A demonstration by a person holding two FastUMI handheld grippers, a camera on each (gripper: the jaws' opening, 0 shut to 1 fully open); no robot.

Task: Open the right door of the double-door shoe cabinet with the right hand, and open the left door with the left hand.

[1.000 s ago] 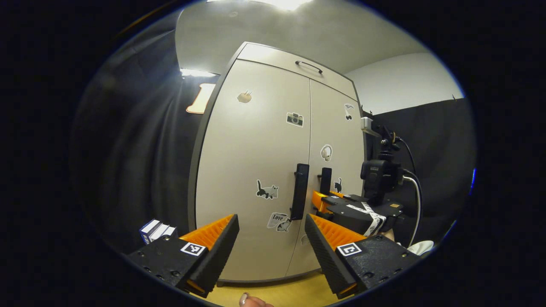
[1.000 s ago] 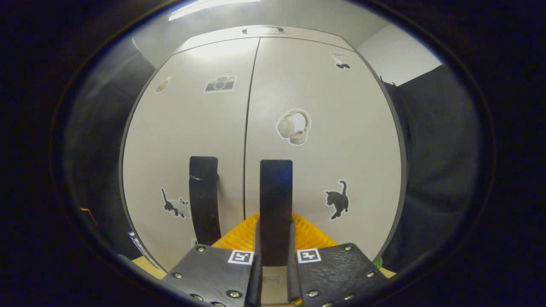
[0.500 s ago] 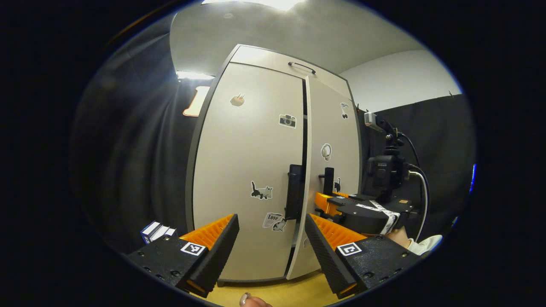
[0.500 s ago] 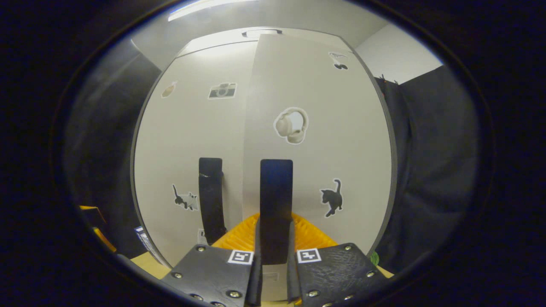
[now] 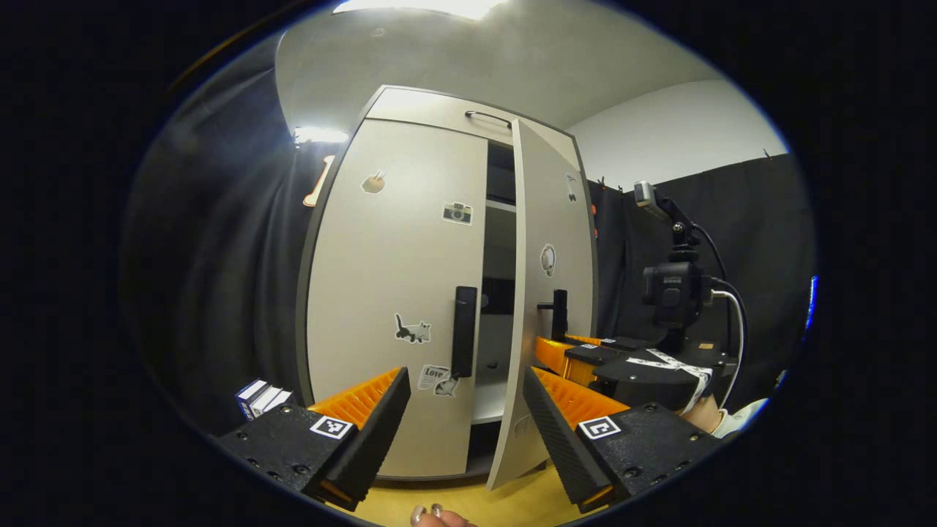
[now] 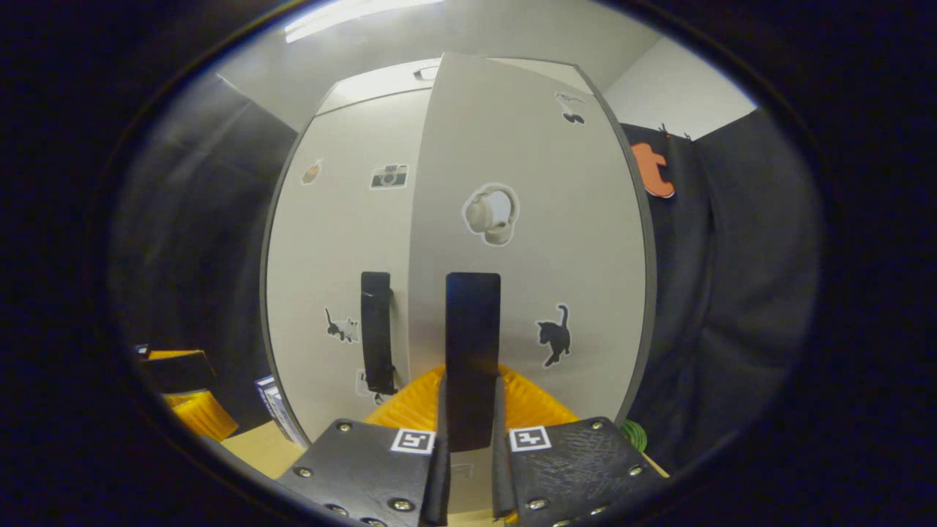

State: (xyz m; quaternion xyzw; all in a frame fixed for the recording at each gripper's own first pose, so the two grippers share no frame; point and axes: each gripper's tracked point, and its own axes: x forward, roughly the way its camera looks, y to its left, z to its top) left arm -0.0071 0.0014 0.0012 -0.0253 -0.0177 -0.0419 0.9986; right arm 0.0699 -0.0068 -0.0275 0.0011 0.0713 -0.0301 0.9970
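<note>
Fingers: right gripper (image 6: pixel 468 446) clamped on right handle (image 6: pixel 473 344); left gripper (image 5: pixel 465 417) spread, empty.
Doors, two: right door (image 5: pixel 545 293) ajar, left door (image 5: pixel 395 278) closed; handles, two.

The right tool (image 6: pixel 468 432) covers the lower end of the right door's handle (image 6: pixel 473 344). The cabinet's inside (image 5: pixel 499 307) is mostly dark behind the right door (image 5: pixel 545 293).
</note>
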